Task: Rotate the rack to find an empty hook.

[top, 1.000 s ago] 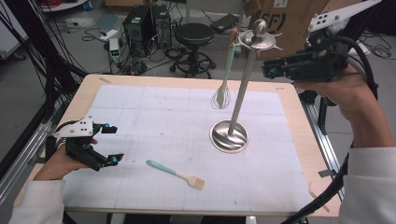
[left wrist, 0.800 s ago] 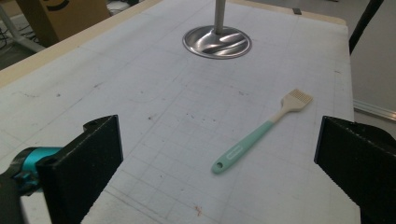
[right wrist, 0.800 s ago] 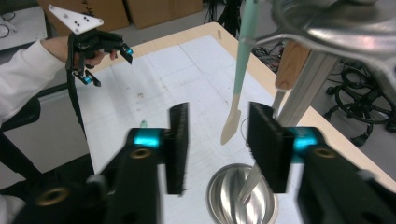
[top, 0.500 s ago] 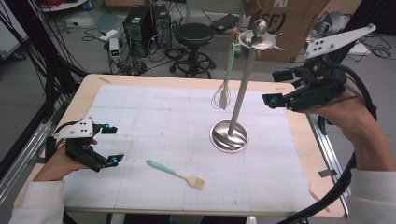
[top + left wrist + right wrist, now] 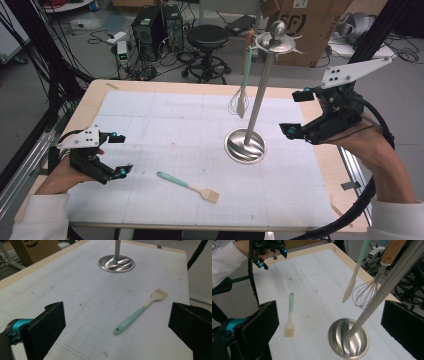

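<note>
with its jaws just opened wide and nothing between them, my right gripper (image 5: 296, 113) has come away from the top of the steel utensil stand (image 5: 246, 146) and dropped to the right of the pole, where a second ago it was up at the hanging hooks with the jaws nearly together. what it leaves behind: a mint-handled silicone spatula (image 5: 244, 82) and a wooden-handled whisk (image 5: 236, 101), both hanging from the stand's top disc over the far middle of the table (image 5: 165, 86). i read that as a hanging step finished and released.

one utensil remains on the gridded mat (image 5: 165, 120): a basting brush (image 5: 189, 186) with a mint handle and pale bristles, lying flat near the front edge, a little left of the stand's base and well apart from it. i judge it to be the next thing to pick up and hang.

my left gripper (image 5: 119, 155) rests at the near left of the table, jaws apart and empty. in the left gripper view the brush (image 5: 139, 312) lies ahead between the two black jaws but well beyond their tips, slanted, handle end nearer and bristles toward the far right. in the right gripper view the brush (image 5: 290, 315) lies to the left of the stand's base (image 5: 349, 339), outside the gap of those jaws, with the left gripper (image 5: 267, 253) far off at the table's edge.
</note>
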`<state>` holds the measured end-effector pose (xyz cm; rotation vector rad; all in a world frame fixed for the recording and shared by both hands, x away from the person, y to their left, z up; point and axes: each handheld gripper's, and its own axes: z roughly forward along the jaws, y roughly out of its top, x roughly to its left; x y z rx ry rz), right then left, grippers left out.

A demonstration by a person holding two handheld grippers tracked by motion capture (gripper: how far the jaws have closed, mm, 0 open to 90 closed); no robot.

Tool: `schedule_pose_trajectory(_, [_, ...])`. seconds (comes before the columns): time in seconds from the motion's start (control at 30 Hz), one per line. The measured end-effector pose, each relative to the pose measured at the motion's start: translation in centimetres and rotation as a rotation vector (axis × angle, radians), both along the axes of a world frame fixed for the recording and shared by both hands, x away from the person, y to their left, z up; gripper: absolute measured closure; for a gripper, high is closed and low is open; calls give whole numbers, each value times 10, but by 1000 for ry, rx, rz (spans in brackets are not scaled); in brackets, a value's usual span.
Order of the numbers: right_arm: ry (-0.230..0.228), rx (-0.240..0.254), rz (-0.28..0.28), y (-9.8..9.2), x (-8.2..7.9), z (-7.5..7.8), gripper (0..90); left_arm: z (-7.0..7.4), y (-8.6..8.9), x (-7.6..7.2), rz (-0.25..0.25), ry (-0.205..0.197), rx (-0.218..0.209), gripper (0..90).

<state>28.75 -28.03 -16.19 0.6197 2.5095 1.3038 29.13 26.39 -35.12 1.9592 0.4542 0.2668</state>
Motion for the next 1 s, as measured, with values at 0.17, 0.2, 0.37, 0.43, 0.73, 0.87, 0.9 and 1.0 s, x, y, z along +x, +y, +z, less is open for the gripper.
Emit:
schedule_pose_trajectory(0.17, [10,0,16,2,0,-12,3,-1,0,1,1,3,0,16])
schedule_pose_trajectory(0.2, [3,-1,21,3,1,-14,2,-1,0,1,-1,3,1,16])
schedule_pose_trajectory(0.37, [8,3,36,7,1,-27,2,-1,0,1,-3,2,-1,16])
schedule_pose_trajectory(0.43, [9,3,40,9,1,-33,2,-1,0,1,-6,1,1,16])
schedule_pose_trajectory(0.73, [5,18,61,13,2,-62,2,0,1,0,-9,-1,4,16])
schedule_pose_trajectory(0.87, [8,12,72,14,-1,-73,2,0,1,0,-10,-1,9,16])
schedule_pose_trajectory(0.9, [4,10,75,15,-1,-76,2,-1,0,0,-10,0,9,16])
schedule_pose_trajectory(1.0, [12,14,77,15,-1,-84,2,-1,0,0,-9,-1,11,16])
